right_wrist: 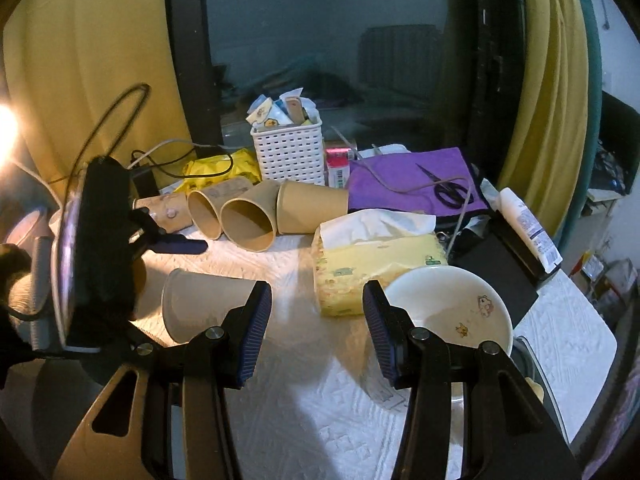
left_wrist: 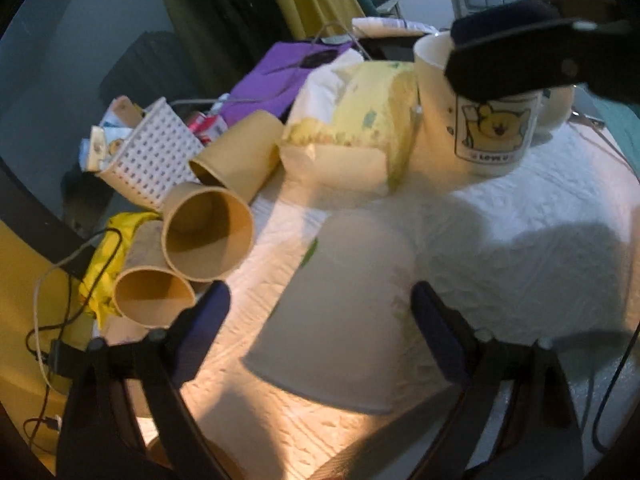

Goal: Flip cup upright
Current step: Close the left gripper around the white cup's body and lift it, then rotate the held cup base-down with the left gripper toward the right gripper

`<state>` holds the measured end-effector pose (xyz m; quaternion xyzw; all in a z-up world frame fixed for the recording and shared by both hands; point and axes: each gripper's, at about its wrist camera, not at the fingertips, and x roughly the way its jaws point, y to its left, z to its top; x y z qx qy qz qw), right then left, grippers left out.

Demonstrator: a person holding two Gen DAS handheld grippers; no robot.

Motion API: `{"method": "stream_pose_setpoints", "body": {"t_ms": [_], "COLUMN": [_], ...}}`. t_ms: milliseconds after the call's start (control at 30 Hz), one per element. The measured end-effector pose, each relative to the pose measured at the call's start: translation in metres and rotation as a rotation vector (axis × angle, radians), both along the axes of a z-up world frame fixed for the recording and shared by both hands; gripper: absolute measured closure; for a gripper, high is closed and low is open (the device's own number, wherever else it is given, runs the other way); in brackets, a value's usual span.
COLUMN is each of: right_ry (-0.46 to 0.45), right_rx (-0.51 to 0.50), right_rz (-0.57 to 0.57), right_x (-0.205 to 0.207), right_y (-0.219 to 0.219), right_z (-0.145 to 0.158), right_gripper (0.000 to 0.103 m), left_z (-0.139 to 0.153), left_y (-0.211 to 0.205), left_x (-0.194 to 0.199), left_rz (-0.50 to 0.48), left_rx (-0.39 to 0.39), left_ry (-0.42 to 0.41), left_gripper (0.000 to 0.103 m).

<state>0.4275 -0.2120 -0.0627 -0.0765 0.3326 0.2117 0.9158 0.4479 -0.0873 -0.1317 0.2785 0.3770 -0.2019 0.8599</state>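
A white paper cup (left_wrist: 340, 312) lies on its side on the white cloth, its closed base pointing away from the left wrist camera and its mouth toward it. My left gripper (left_wrist: 320, 320) is open, its fingers on either side of the cup without pressing it. The same cup shows in the right wrist view (right_wrist: 200, 304), lying to the left. My right gripper (right_wrist: 316, 328) is open and empty, above the cloth, to the right of the cup. It appears in the left wrist view (left_wrist: 520, 56) as a dark shape over a white bear mug (left_wrist: 480, 120).
Three brown paper cups (left_wrist: 208, 232) lie on their sides at the left. A yellow tissue pack (left_wrist: 352, 140), a white perforated basket (left_wrist: 152, 160), a purple cloth with scissors (right_wrist: 404, 184) and a white bowl (right_wrist: 452, 308) crowd the table. Cables lie at the left edge.
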Motion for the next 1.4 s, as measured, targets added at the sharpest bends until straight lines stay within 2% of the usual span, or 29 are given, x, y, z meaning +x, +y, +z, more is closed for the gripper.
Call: {"method": "stream_pose_setpoints", "body": {"t_ms": [33, 100, 267, 400, 700, 900, 1067, 1267, 1400], "right_ry": [0.000, -0.001, -0.008, -0.015, -0.025, -0.008, 0.023, 0.078, 0.122], "right_rx": [-0.001, -0.001, 0.003, 0.008, 0.020, 0.018, 0.016, 0.014, 0.006], "right_rz": [0.000, 0.000, -0.003, -0.006, -0.005, -0.003, 0.003, 0.015, 0.025], "right_x": [-0.001, -0.003, -0.012, -0.028, -0.079, -0.119, -0.151, -0.174, -0.177], "right_y": [0.000, 0.000, 0.000, 0.000, 0.006, 0.013, 0.016, 0.020, 0.022], "right_z": [0.000, 0.001, 0.008, 0.016, 0.027, 0.021, 0.008, -0.013, -0.029], "right_gripper": [0.053, 0.053, 0.053, 0.053, 0.053, 0.053, 0.053, 0.053, 0.053], "left_z": [-0.003, -0.005, 0.003, 0.017, 0.048, 0.055, 0.047, 0.034, 0.028], "left_y": [0.000, 0.002, 0.009, 0.019, 0.029, 0.037, 0.043, 0.041, 0.033], "left_x": [0.001, 0.002, -0.008, -0.031, -0.112, -0.164, -0.200, -0.226, -0.231], "left_rz": [0.006, 0.022, 0.052, 0.067, 0.087, 0.096, 0.102, 0.072, 0.042], "left_rx": [0.000, 0.005, -0.027, -0.074, -0.155, -0.215, -0.251, -0.298, -0.268], "left_ry": [0.018, 0.033, 0.041, 0.039, 0.014, 0.009, 0.030, 0.057, 0.047], "left_gripper": [0.033, 0.038, 0.039, 0.039, 0.039, 0.039, 0.039, 0.039, 0.039]}}
